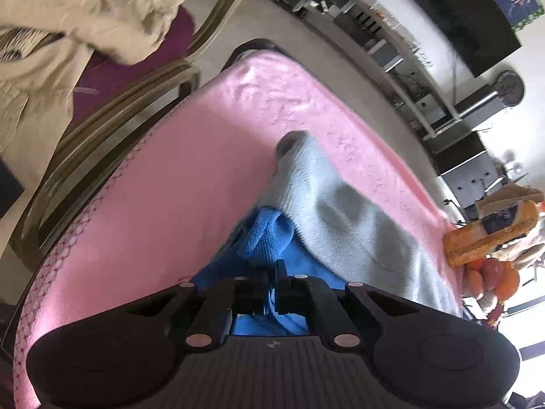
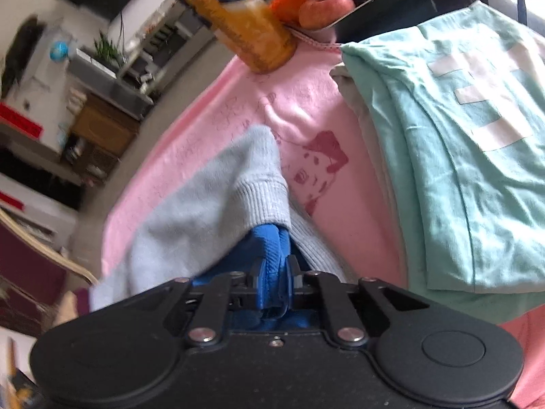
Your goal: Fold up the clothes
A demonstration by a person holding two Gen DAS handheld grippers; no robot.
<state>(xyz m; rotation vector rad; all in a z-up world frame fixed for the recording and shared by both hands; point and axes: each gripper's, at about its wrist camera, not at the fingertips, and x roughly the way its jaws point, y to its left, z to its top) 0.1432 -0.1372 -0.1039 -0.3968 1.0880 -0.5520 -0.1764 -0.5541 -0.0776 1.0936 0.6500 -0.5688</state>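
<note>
Centrally, a blue garment (image 1: 269, 238) with a pale grey sleeve (image 1: 344, 211) is spread over a pink cloth (image 1: 190, 156) that covers the table. In the left wrist view, the left gripper (image 1: 271, 267) is seen clenched on a bunched fold of the blue fabric, its jaws brought fully together with the cloth pinched between the tips. The grey sleeve is draped from that fold away across the pink cloth, its cuff end lying furthest off.

In the right wrist view, the right gripper (image 2: 274, 267) is likewise closed on a thick roll of the blue garment (image 2: 270, 255), which is held between the two fingers and bulges above them. The grey sleeve (image 2: 204, 211) is shown with its ribbed cuff hanging just over the gripped blue fold. A red printed figure (image 2: 323, 163) is visible on the pink cloth (image 2: 306, 102) just beyond the cuff.

To the right of the garment, a folded mint shirt (image 2: 460, 170) with white blocks on it is laid on the pink cloth, with a grey layer beneath it. At the far edge of the table an orange bottle (image 2: 238, 24) is stood, and fruit (image 2: 323, 3) is held in a tray beside it. A chair (image 1: 119, 102) with a cream garment (image 1: 85, 17) on it is seen beside the table in the left wrist view.
</note>
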